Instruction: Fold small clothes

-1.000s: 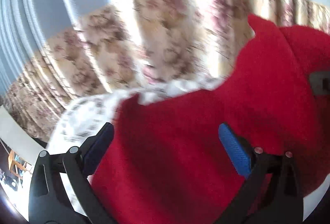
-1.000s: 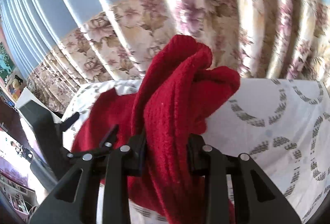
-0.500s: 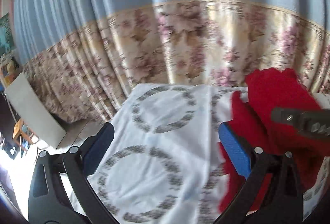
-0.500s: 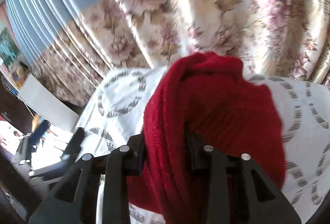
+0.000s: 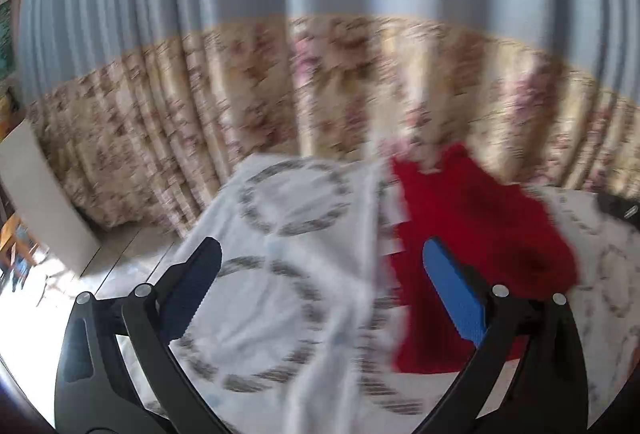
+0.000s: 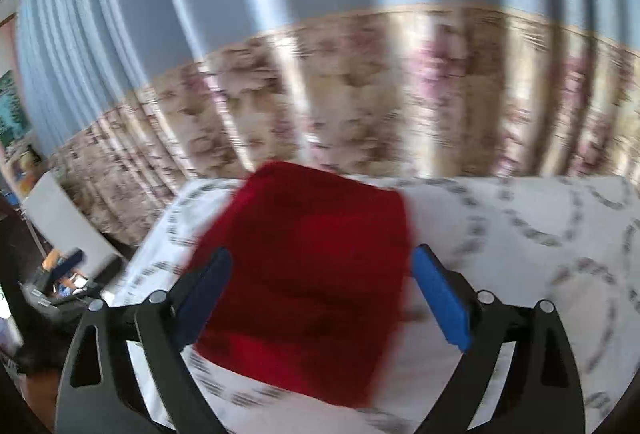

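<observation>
A red knitted garment (image 6: 308, 274) lies folded into a rough square on the white patterned tablecloth (image 6: 540, 242). My right gripper (image 6: 320, 294) is open just above and in front of it, fingers apart on either side, holding nothing. In the left wrist view the red garment (image 5: 472, 246) lies to the right. My left gripper (image 5: 320, 286) is open and empty over bare tablecloth (image 5: 280, 294), its right fingertip (image 5: 452, 286) in front of the garment's left edge. Both views are motion-blurred.
A blue and floral curtain (image 5: 320, 74) hangs close behind the table's far edge. The table's left edge drops to the floor (image 5: 132, 246), where a white board (image 5: 40, 206) leans. The other gripper's tip (image 5: 620, 208) shows at far right.
My right gripper has let go of the red garment, which now lies folded on the table. My left gripper has pulled away leftward from the garment, staying open.
</observation>
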Available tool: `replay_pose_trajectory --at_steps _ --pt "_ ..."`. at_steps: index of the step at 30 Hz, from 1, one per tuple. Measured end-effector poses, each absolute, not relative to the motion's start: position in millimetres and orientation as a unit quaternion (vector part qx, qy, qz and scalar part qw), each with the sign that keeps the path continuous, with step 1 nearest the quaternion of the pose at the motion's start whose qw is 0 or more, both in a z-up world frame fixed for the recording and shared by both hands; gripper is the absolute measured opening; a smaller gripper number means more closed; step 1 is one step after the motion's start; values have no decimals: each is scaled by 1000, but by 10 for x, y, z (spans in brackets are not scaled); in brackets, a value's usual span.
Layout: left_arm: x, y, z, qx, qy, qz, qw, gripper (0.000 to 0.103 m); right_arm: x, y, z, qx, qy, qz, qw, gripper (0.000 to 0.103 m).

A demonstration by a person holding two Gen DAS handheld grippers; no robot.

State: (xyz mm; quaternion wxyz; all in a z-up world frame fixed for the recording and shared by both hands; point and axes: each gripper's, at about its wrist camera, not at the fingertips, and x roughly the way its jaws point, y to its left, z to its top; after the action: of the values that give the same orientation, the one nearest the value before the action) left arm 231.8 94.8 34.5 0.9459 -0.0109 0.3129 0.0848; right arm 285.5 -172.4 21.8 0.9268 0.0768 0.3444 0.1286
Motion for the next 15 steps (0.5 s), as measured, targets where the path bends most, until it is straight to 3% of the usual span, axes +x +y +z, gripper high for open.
replay_pose_trajectory --at_steps 5,10,11,12,13,15 --pt "2312 212 536 26 292 29 955 100 2750 -2321 5 92 364 96 922 92" --pt "2614 -234 149 93 340 35 935 97 2736 -2493 -165 102 376 90 916 92" --pt "2651 -234 71 93 347 35 933 92 2730 -2502 -204 102 379 92 915 92" --pt "2683 -204 -17 84 359 25 929 72 2722 -2495 -243 102 382 96 914 92" --pt "2680 -168 -58 70 368 13 927 44 2715 -2463 -286 100 384 100 912 92" --pt "2639 -82 -91 50 370 4 927 31 2706 -2356 -354 90 389 110 910 92"
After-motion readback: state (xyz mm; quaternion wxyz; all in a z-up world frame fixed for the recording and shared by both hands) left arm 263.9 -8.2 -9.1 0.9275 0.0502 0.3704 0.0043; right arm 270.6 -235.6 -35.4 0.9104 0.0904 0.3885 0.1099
